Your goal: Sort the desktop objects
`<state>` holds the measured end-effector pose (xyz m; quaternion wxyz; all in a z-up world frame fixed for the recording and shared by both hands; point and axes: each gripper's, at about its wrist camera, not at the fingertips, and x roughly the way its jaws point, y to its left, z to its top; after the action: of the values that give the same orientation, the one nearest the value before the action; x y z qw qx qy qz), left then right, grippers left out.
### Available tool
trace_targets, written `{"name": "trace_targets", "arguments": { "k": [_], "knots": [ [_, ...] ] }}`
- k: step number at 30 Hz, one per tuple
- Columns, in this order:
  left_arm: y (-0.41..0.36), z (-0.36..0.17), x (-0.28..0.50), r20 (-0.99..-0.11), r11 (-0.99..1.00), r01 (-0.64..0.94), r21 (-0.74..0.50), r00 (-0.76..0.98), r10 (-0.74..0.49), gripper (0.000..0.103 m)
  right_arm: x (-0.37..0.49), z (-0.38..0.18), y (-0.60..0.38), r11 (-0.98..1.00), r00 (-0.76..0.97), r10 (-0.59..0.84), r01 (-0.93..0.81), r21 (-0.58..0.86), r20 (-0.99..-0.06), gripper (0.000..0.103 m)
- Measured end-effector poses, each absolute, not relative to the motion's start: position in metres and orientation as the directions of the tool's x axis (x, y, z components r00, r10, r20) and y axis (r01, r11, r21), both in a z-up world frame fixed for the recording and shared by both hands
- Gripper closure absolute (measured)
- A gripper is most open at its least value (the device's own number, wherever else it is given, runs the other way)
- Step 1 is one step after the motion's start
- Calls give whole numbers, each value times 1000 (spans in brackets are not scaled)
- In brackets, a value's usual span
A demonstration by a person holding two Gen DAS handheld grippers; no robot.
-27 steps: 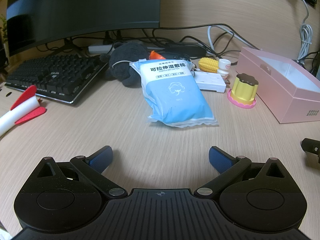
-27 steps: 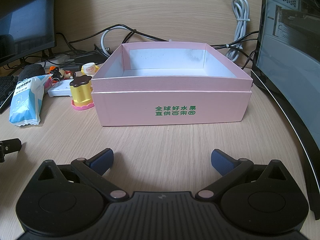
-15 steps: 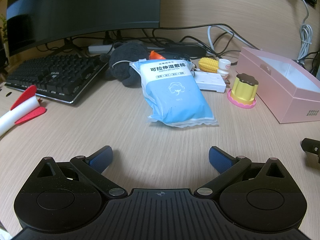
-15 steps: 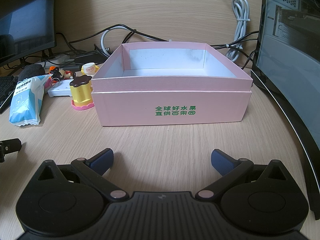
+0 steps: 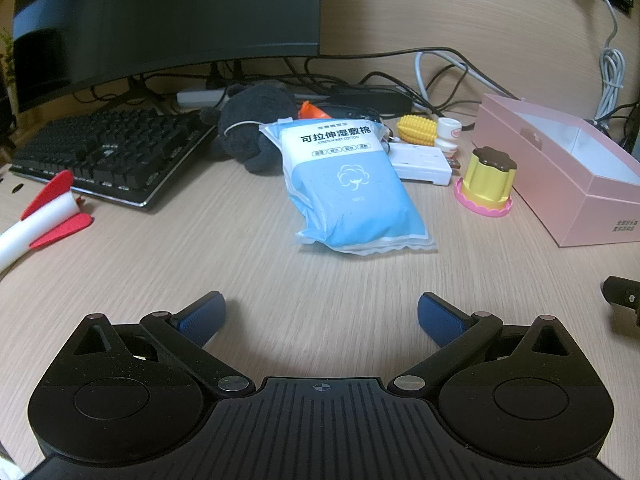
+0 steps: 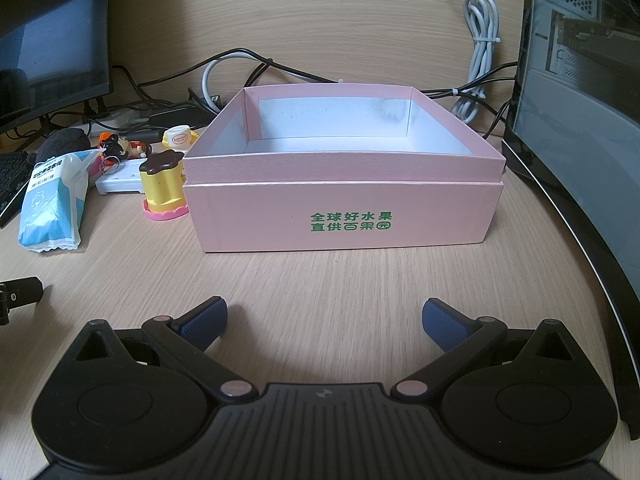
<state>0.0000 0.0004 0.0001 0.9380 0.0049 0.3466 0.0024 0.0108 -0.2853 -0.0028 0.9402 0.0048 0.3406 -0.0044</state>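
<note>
My left gripper (image 5: 320, 314) is open and empty, low over the desk, facing a blue cotton-pad pack (image 5: 348, 188) lying flat ahead. Behind the pack lie a black plush toy (image 5: 256, 128), a yellow corn toy (image 5: 416, 130), a small white bottle (image 5: 448, 136), a white adapter (image 5: 420, 164) and a yellow cake toy (image 5: 486, 180). My right gripper (image 6: 324, 318) is open and empty, facing an open, empty pink box (image 6: 344, 208). The pack (image 6: 52, 200) and cake toy (image 6: 164, 186) show left of the box.
A black keyboard (image 5: 108, 152) and a monitor (image 5: 168, 20) stand at back left. A red-and-white rocket toy (image 5: 36, 220) lies at far left. Cables (image 6: 248, 76) run behind the box. A dark computer case (image 6: 580, 140) stands on the right.
</note>
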Motion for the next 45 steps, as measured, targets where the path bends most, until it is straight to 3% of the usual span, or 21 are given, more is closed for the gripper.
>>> {"name": "trace_targets", "arguments": {
  "k": [33, 42, 45],
  "knots": [
    [0, 1, 8, -663, 1000, 4, 15, 749, 7, 0, 3, 3, -282, 1000, 723, -14, 23, 3, -691, 0],
    [6, 6, 3, -691, 1000, -9, 9, 723, 13, 0, 6, 9, -285, 998, 685, 48, -55, 14, -727, 0],
    [18, 13, -1, -699, 999, -47, 8, 714, 39, 0, -2, 26, -264, 989, 745, 114, -145, 8, -657, 0]
  ]
}}
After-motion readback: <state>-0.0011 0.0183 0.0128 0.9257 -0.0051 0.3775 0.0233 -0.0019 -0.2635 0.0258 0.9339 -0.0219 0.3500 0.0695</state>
